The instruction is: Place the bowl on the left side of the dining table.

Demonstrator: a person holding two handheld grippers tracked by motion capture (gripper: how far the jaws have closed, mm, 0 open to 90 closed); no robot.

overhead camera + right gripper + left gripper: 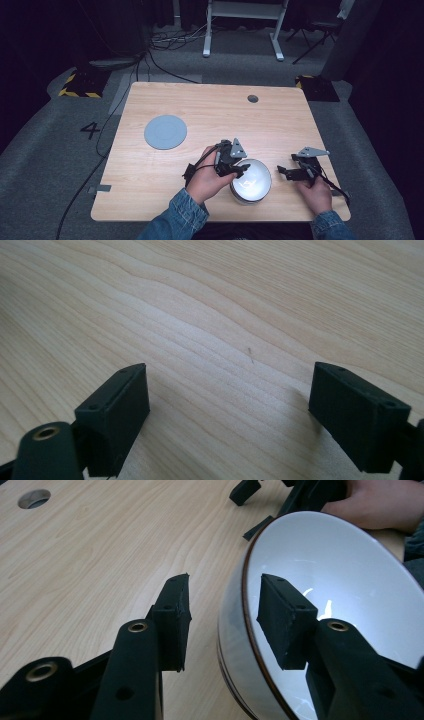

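Observation:
A white bowl [252, 182] with a dark rim stands near the table's front edge, between the person's two hands. My left gripper [239, 170] straddles the bowl's left rim. In the left gripper view one jaw is inside the bowl [340, 565] and the other is outside its wall. There is a gap between the outer pad [172, 615] and the wall, so the left gripper [225, 587] is open around the rim. My right gripper [285, 172] rests to the right of the bowl. Its jaws stand wide open over bare wood [230, 395], with nothing between them.
A flat grey round disc [165, 132] lies on the wooden table [210, 110] to the far left. A cable hole [253, 98] sits near the back edge. The right hand [380, 502] is close behind the bowl. Cables trail on the floor at the left.

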